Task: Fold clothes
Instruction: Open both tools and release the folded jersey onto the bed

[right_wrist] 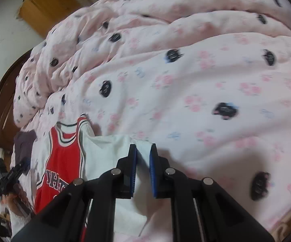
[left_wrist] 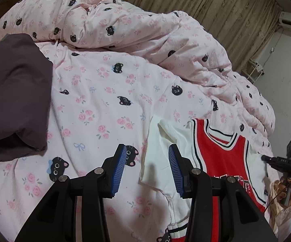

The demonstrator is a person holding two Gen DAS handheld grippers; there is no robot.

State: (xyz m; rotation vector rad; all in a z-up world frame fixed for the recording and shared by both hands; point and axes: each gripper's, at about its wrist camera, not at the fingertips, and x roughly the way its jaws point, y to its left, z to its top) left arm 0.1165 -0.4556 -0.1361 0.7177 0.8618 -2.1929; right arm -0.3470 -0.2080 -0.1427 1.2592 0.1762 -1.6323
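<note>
Beside left gripper (left_wrist: 145, 151): jersey (left_wrist: 224, 157).

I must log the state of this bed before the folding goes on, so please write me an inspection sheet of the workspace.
Surface: bed sheet, pink, cat print, wrinkled.
Job's things: red and white jersey lying flat; its white sleeves spread.
Clutter: dark purple cloth, bunched duvet.
Grippers: left gripper open, by one sleeve; right gripper open, astride the other sleeve.
Cables: nothing seen.
Surroundings: curtain, cardboard box.
</note>
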